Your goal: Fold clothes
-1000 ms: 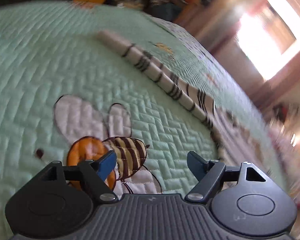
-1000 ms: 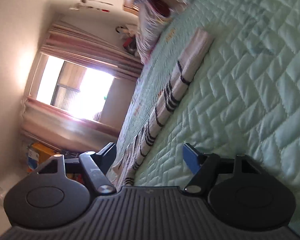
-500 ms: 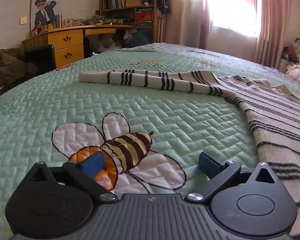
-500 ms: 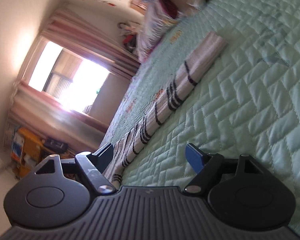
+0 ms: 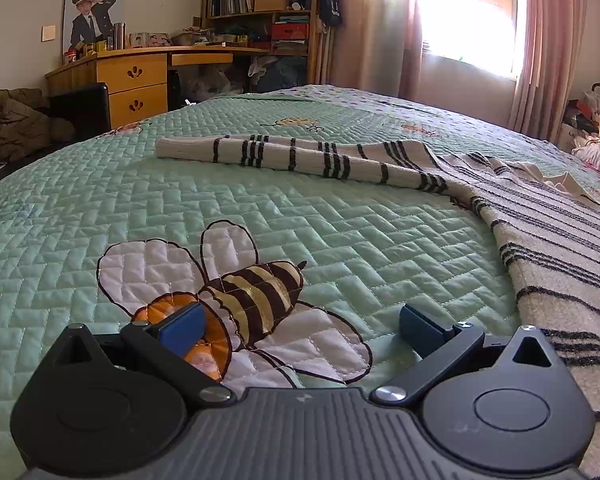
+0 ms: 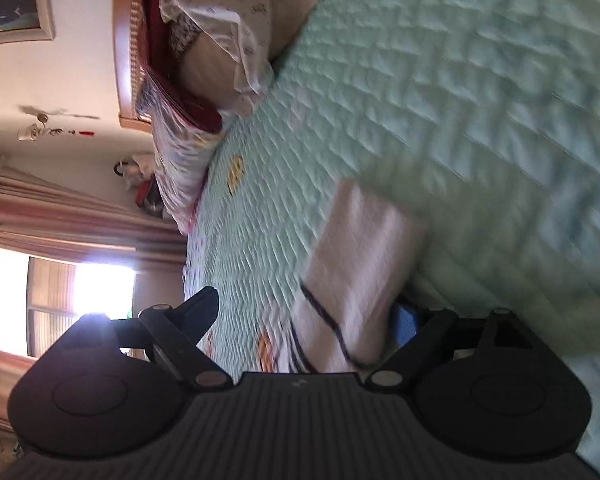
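A cream sweater with black stripes lies on the green quilted bedspread. One sleeve stretches left across the bed in the left wrist view. My left gripper hovers open above the bee patch, short of the sleeve and left of the sweater body. In the right wrist view the picture is rolled sideways and blurred. The cuff end of a sleeve lies between the wide-apart fingers of my right gripper, close to the right fingertip. The right gripper is open.
Pillows and bedding pile against the wooden headboard. A wooden desk, bookshelf and curtained window stand beyond the bed. Dark clothing lies heaped at the far left.
The left wrist view levelled out from a tilt and then barely changed. My right gripper swung along the bed to the sleeve's cuff end, which now lies between its fingers.
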A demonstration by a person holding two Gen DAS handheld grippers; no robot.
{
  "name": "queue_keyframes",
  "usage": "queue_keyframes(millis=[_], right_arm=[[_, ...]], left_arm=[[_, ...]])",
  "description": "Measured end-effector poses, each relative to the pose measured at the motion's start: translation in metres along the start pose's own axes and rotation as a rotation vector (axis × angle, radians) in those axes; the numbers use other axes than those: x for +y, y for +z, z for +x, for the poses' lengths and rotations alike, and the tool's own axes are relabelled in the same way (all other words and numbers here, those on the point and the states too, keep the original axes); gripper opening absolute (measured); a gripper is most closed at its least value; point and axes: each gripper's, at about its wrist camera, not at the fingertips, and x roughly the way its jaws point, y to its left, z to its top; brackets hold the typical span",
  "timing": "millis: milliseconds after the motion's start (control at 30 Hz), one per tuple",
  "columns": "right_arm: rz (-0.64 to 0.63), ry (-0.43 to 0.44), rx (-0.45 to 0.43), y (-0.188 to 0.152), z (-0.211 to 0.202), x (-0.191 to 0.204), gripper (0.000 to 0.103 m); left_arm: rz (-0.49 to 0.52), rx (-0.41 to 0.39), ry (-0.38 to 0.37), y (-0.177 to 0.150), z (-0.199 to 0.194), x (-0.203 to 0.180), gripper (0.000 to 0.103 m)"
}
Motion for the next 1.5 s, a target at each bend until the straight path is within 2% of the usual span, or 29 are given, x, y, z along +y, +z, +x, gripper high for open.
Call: queue_keyframes(millis=[67, 133, 167, 233, 400, 667, 733, 867, 1000, 1233, 1267, 1333, 1400, 1467, 1500], right_arm=[[-0.053, 0.002, 0.023, -0.001, 0.004, 0.003, 0.062], [-0.096, 0.002, 0.064, -0.003, 0.011, 0.001, 0.020], [-0.116, 0.012, 0.065, -0.004, 0.010, 0.002, 0.016], [-0.155, 0.033, 0.063, -0.008, 0.007, 0.004, 0.014], [-0.402, 0.096, 0.043, -0.031, -0.008, 0.059, 0.012], [-0.755, 0.182, 0.055, -0.103, -0.017, 0.161, 0.011], [-0.788, 0.194, 0.075, -0.128, -0.014, 0.181, 0.011], [-0.930, 0.250, 0.123, -0.197, -0.013, 0.220, 0.010], [-1.219, 0.335, 0.196, -0.304, -0.020, 0.250, 0.010], [-1.752, 0.396, 0.342, -0.510, -0.020, 0.202, 0.010], [-1.804, 0.391, 0.361, -0.531, -0.022, 0.190, 0.010], [-1.920, 0.386, 0.373, -0.564, -0.029, 0.164, 0.010], [-2.028, 0.365, 0.368, -0.580, -0.029, 0.141, 0.012], [-2.092, 0.337, 0.370, -0.586, -0.030, 0.128, 0.020], [-2.106, 0.328, 0.368, -0.583, -0.029, 0.123, 0.028]], left_arm=[[0.003, -0.001, 0.002, 0.000, 0.001, 0.000, 0.102], [0.004, -0.002, 0.004, 0.000, 0.001, -0.001, 0.102], [0.004, -0.003, 0.004, 0.000, 0.001, -0.001, 0.102], [0.005, -0.003, 0.004, 0.000, 0.000, -0.001, 0.102], [0.002, -0.005, 0.003, -0.001, 0.000, -0.001, 0.102], [-0.004, -0.008, 0.000, -0.001, -0.001, -0.001, 0.102], [-0.006, -0.009, -0.001, -0.001, -0.002, -0.001, 0.102], [-0.012, -0.011, -0.006, -0.001, -0.002, 0.000, 0.102], [-0.017, -0.013, -0.011, -0.001, -0.001, 0.001, 0.102], [-0.021, -0.016, -0.018, -0.001, -0.001, 0.002, 0.102], [-0.020, -0.017, -0.018, -0.001, -0.001, 0.002, 0.102], [-0.020, -0.018, -0.019, -0.001, 0.000, 0.001, 0.102], [-0.022, -0.018, -0.021, 0.000, 0.000, 0.001, 0.102], [-0.023, -0.019, -0.020, 0.000, 0.001, 0.001, 0.102], [-0.023, -0.019, -0.020, 0.000, 0.001, 0.001, 0.102]])
